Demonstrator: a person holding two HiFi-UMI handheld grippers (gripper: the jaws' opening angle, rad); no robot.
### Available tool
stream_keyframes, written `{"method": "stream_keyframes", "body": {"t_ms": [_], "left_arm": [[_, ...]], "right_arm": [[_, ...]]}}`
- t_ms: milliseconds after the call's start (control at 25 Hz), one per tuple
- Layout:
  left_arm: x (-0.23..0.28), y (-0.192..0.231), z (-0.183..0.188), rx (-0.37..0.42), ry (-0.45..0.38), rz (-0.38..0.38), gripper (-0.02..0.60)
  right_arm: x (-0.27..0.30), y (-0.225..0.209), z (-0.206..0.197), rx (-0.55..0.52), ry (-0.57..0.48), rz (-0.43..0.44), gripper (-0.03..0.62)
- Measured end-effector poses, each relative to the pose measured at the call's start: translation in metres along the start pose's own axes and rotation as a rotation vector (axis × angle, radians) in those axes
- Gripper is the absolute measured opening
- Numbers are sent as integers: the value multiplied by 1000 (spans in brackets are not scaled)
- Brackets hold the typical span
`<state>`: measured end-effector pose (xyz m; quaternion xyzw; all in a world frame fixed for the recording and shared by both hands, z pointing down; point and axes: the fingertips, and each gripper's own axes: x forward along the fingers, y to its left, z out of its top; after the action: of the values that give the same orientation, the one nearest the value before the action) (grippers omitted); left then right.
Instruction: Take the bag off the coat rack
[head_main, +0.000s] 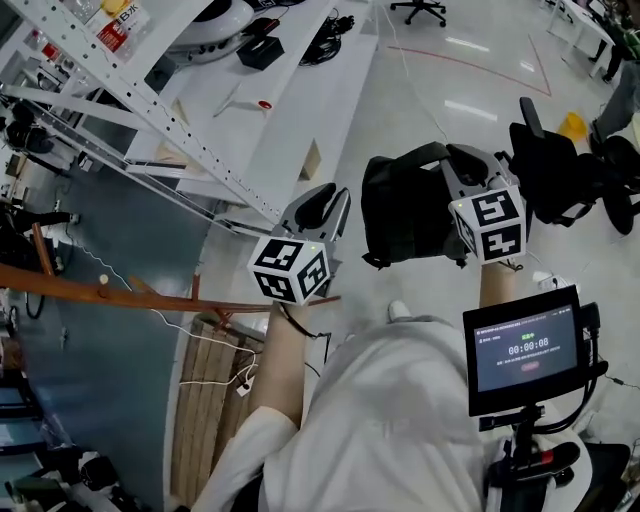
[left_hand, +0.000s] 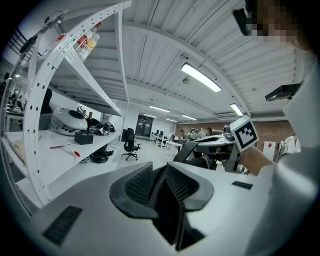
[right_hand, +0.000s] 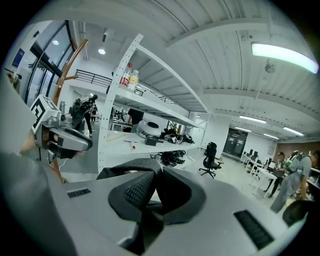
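A black bag hangs in the air in front of me by its strap. My right gripper is shut on that strap, which arcs up from the left into the right gripper's jaws. The wooden coat rack stands at my lower left, well apart from the bag; one branch of it shows in the right gripper view. My left gripper is held up beside the bag, shut with nothing in it. The left gripper view shows the bag under the right gripper's marker cube.
A white metal shelving unit with a helmet and black gear runs along the left. A wooden pallet lies below the rack. Black office chairs stand at right. A small screen is mounted near my right side.
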<state>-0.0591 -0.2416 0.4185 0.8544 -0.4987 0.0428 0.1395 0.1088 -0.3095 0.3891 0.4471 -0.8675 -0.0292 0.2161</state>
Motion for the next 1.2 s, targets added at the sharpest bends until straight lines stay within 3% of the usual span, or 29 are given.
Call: {"method": "stream_keyframes", "body": {"t_ms": [520, 1200], "left_arm": [[19, -8, -11, -11, 26, -52, 94], [24, -7, -13, -21, 34, -64, 94]], "right_arm": [[-1, 2, -21, 8, 44, -9, 48], [1, 6, -24, -6, 57, -2, 48]]}}
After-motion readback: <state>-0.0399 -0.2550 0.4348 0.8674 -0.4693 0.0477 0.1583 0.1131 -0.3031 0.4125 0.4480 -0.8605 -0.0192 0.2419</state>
